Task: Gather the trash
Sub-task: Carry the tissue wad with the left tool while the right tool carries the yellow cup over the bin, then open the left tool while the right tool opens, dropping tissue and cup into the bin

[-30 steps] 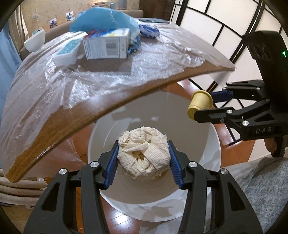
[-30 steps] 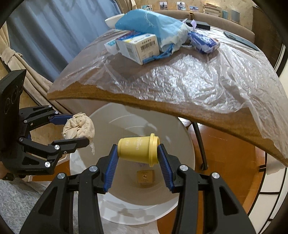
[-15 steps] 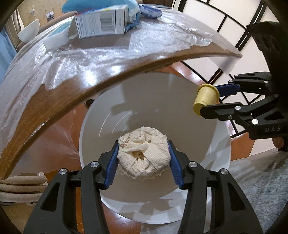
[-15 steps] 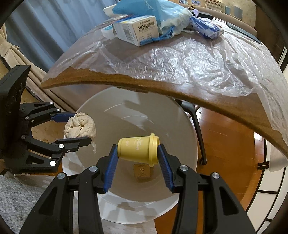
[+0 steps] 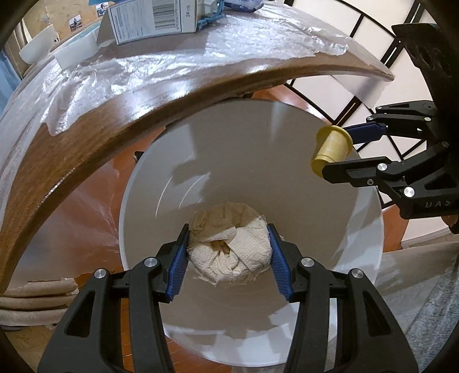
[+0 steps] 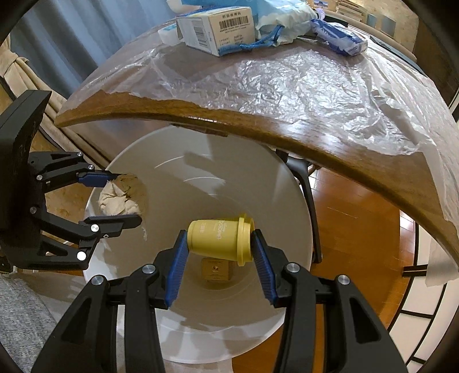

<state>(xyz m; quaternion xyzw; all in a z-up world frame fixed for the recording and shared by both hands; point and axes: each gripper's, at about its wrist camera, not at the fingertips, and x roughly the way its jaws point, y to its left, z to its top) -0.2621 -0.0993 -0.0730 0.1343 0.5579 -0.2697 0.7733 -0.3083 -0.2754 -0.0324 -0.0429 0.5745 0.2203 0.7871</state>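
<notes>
My left gripper (image 5: 228, 258) is shut on a crumpled ball of beige paper towel (image 5: 229, 252) and holds it over the open mouth of a white trash bin (image 5: 143, 229). My right gripper (image 6: 219, 252) is shut on a small yellow cup (image 6: 221, 241) lying sideways between its pads, over the same bin (image 6: 287, 200). A small tan box (image 6: 216, 271) lies at the bin's bottom. The right gripper with the cup (image 5: 331, 150) shows at the bin's right rim in the left wrist view; the left gripper with the towel (image 6: 122, 196) shows at the left rim in the right wrist view.
A wooden table (image 5: 86, 137) covered with clear plastic sheet (image 6: 287, 80) overhangs the bin's far side. On it lie a white carton (image 6: 218, 28), a blue bag (image 6: 275, 17) and a blue packet (image 6: 338, 40). A grey rug (image 5: 424, 301) lies near the bin.
Both grippers have moved down and closer over the bin, still holding the towel and the cup. The table edge has risen in both views.
</notes>
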